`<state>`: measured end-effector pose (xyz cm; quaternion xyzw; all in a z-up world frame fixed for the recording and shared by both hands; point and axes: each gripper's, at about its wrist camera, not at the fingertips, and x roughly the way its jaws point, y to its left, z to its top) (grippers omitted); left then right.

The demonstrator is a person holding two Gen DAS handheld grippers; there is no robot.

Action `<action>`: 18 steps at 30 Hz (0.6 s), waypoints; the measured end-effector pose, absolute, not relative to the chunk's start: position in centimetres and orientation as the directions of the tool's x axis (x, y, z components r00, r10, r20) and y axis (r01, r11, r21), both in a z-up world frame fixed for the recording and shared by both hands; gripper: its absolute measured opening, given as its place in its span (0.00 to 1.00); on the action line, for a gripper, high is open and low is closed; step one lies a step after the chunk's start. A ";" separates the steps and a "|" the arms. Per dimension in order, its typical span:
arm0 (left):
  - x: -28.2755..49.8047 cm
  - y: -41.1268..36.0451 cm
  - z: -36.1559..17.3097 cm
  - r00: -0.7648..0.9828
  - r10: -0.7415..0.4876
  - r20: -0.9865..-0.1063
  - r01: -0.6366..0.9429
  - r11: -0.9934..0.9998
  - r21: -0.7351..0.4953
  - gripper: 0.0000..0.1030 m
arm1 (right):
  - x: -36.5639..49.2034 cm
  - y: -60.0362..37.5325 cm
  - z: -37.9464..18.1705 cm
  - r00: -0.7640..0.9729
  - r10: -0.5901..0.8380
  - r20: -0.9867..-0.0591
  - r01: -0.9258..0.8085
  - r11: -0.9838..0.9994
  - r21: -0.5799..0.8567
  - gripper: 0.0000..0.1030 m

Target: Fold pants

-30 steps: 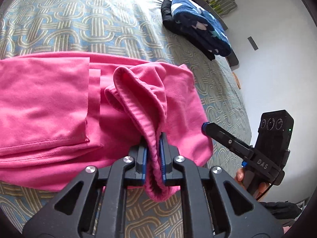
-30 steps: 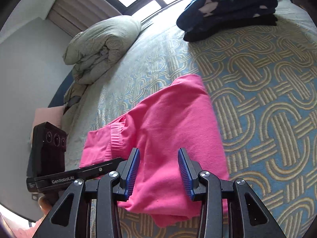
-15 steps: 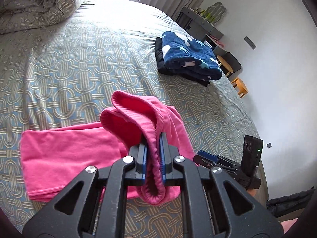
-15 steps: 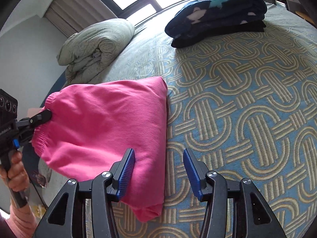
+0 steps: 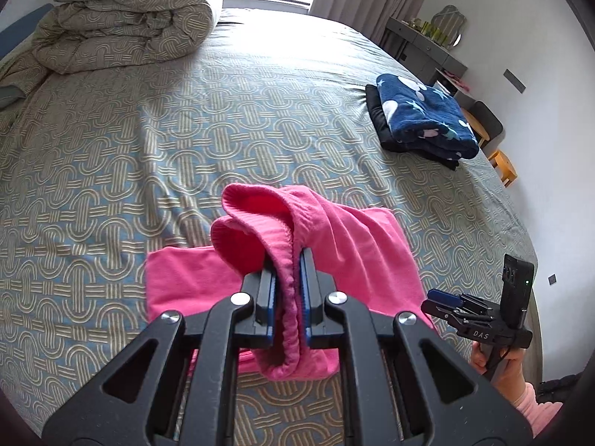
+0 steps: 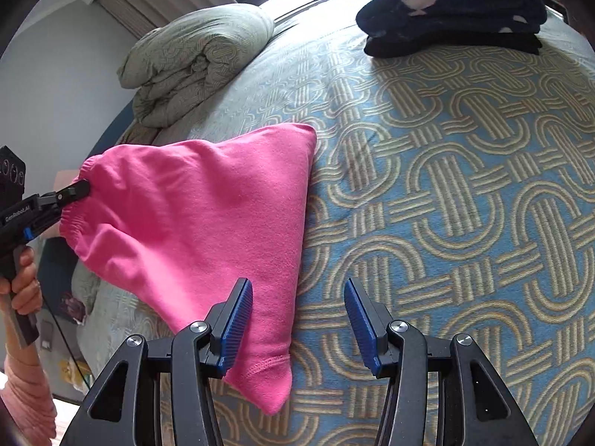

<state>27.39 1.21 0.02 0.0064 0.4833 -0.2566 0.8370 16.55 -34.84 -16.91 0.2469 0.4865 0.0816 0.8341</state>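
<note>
The pink pants [image 5: 357, 252] lie partly folded on the patterned bed cover. My left gripper [image 5: 287, 286] is shut on their elastic waistband and holds that end lifted above the bed. In the right wrist view the pants [image 6: 208, 230] hang as a stretched sheet from the left gripper [image 6: 76, 190] down to the bed. My right gripper [image 6: 297, 323] is open and empty, just above the bed at the pants' lower hem corner [image 6: 267, 375], its left finger over the fabric. It also shows in the left wrist view [image 5: 442, 299] at the right.
A folded navy patterned blanket on a dark garment [image 5: 424, 122] sits at the bed's far right; it also shows in the right wrist view [image 6: 453, 11]. A rolled duvet [image 5: 122, 15] lies at the head of the bed. The bed's edge runs close on the right, with a desk and stools beyond.
My left gripper has lifted the waistband higher and pulled it back, stretching the pants off the bed. My right gripper stayed open and shifted toward the hem corner.
</note>
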 end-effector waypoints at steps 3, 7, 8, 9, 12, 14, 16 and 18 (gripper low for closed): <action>27.9 3.2 -0.3 0.426 -0.392 -0.815 0.404 0.889 -0.216 0.12 | 17.0 -33.4 -16.9 0.497 0.384 -0.779 0.074 0.875 0.478 0.51; 28.8 6.0 -1.7 0.422 -0.392 -0.818 0.359 0.900 -0.246 0.12 | 17.7 -32.0 -17.0 0.474 0.384 -0.792 0.048 0.887 0.459 0.51; 29.0 6.5 -2.4 0.415 -0.386 -0.824 0.350 0.903 -0.247 0.13 | 17.8 -31.7 -17.1 0.469 0.385 -0.795 0.045 0.889 0.457 0.51; 29.1 6.9 -3.3 0.405 -0.375 -0.834 0.339 0.909 -0.245 0.14 | 18.0 -31.5 -17.2 0.464 0.386 -0.797 0.042 0.889 0.456 0.51; 29.7 8.0 -6.8 0.362 -0.348 -0.865 0.298 0.922 -0.247 0.17 | 18.3 -30.7 -17.3 0.449 0.389 -0.805 0.035 0.892 0.450 0.51; 30.0 8.7 -9.1 0.343 -0.305 -0.888 0.262 0.939 -0.221 0.24 | 18.6 -30.1 -17.4 0.439 0.386 -0.811 0.027 0.897 0.442 0.51; 30.0 9.2 -10.3 0.349 -0.258 -0.901 0.236 0.955 -0.182 0.24 | 18.8 -29.7 -17.4 0.430 0.379 -0.819 0.021 0.903 0.429 0.51; 29.9 9.7 -11.0 0.356 -0.239 -0.903 0.229 0.960 -0.164 0.29 | 18.8 -29.4 -17.3 0.425 0.371 -0.826 0.015 0.909 0.416 0.51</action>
